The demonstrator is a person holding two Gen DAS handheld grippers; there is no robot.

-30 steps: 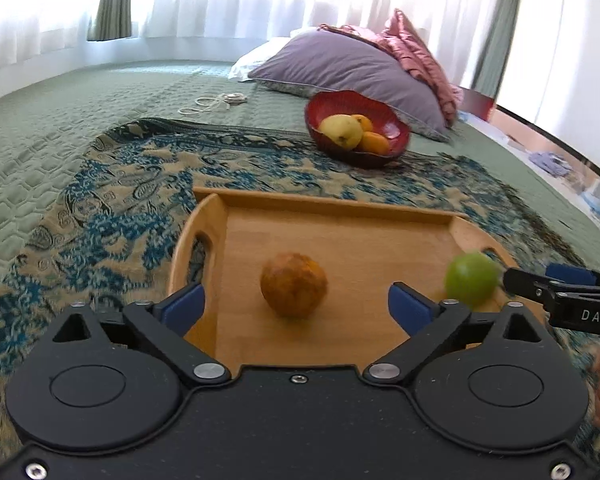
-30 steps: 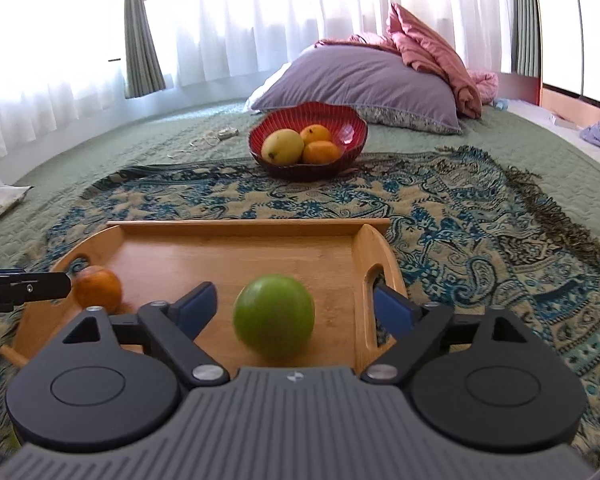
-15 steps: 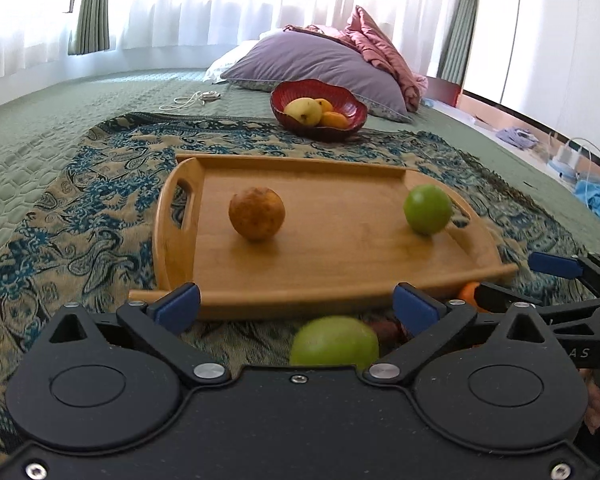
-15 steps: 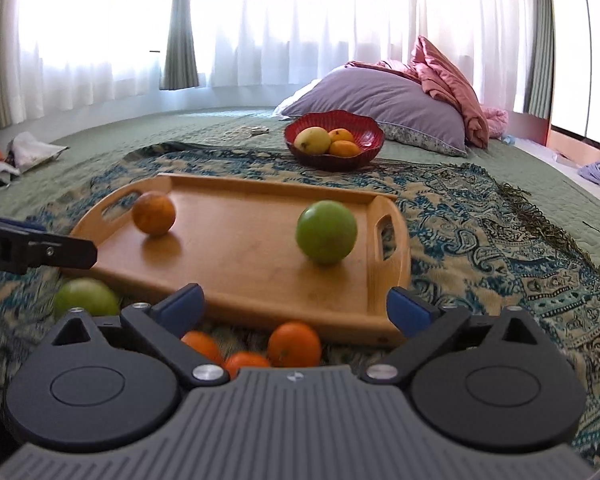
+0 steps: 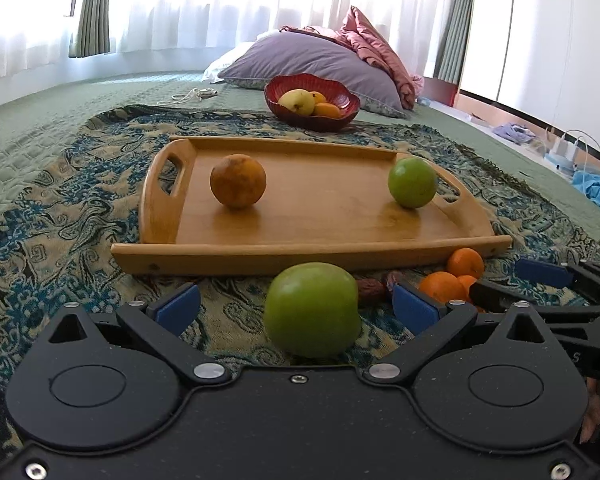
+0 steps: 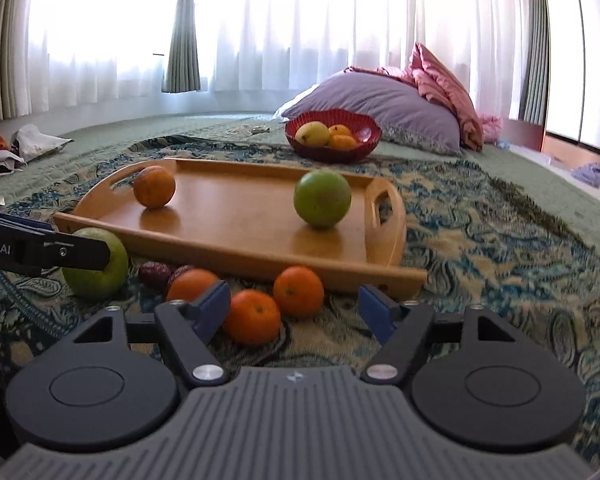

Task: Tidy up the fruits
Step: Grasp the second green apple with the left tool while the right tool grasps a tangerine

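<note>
- Left hand-held gripper (image 5: 296,306) is spread wide, a green apple (image 5: 313,309) on the patterned blanket (image 5: 60,216) between its pads, untouched.
- Right hand-held gripper (image 6: 295,307) is closing, not yet gripping, around a small orange (image 6: 252,316).
- Wooden tray (image 5: 312,236) beyond holds a brownish orange (image 5: 238,181) and a green fruit (image 5: 412,182).

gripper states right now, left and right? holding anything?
Left tool: open, green apple sits between the fingers, pads not touching it, nothing held.
Right tool: open but closing, small orange between the fingers, not gripped yet.
</note>
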